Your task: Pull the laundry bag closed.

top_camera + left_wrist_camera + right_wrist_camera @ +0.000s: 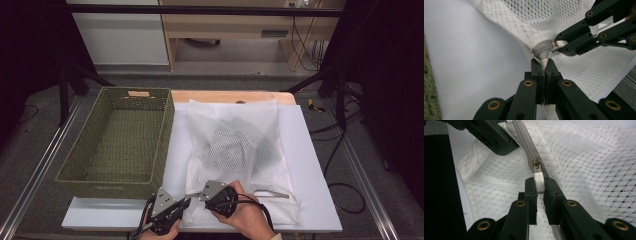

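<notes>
Clearly the step in hand is working the zip of the mesh bag (235, 150), which lies flat on the white table (320, 200) just right of the green basket (120, 140), with dark clothing inside it. Both grippers meet at the bag's near left corner. The left gripper (545, 65) has its jaws pressed together on the corner of the bag, right at the end of the zip (525, 141) — an anchor grip that lifts the fabric a little off the table. The right gripper (539, 185) is clamped, narrowly, on the white pull tab (539, 182), which hangs from the metal slider (536, 165).

The slider sits close to the held corner, and the teeth running up to the left gripper look meshed; whether the rest of the zip is open is hard to tell from the high view, though a pale slit along the near edge suggests it may be.

Next, the pull should run straight along the zip line — the left gripper holding the corner taut, the right keeping the tab low and in line so the slider does not jam in the mesh.
</notes>
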The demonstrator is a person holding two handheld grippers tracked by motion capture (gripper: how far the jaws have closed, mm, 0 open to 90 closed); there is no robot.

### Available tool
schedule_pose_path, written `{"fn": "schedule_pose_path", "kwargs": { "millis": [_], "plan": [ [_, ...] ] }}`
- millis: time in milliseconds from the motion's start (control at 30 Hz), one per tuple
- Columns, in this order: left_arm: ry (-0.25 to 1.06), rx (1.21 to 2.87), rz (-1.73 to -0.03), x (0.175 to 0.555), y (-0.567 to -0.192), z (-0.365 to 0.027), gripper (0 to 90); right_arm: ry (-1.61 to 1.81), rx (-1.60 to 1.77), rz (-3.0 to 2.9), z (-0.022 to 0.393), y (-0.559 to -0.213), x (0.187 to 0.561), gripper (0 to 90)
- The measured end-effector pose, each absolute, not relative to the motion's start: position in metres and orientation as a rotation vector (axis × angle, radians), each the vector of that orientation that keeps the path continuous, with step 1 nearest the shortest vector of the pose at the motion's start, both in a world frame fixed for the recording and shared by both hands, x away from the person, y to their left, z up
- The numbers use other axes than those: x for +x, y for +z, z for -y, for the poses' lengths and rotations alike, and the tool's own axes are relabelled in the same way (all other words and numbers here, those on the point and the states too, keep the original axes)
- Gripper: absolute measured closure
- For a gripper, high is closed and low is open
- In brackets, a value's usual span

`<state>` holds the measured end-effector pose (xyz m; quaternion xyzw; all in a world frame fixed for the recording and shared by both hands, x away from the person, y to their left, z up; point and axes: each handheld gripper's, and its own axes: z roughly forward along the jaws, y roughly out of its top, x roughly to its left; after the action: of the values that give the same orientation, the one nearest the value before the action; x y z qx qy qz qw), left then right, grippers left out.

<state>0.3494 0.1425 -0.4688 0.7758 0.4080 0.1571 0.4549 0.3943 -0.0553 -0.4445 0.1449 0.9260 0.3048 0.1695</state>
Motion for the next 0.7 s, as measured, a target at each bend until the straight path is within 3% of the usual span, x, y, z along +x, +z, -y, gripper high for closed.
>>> {"fn": "schedule_pose_path", "kwargs": {
  "millis": [700],
  "plan": [
    [0.411,1.898,-1.019,0.3488,-0.4692,-0.1429,88.6,0.829,0.43,-2.638,0.0625,-0.4454,0.3958,81.5]
  ]
}}
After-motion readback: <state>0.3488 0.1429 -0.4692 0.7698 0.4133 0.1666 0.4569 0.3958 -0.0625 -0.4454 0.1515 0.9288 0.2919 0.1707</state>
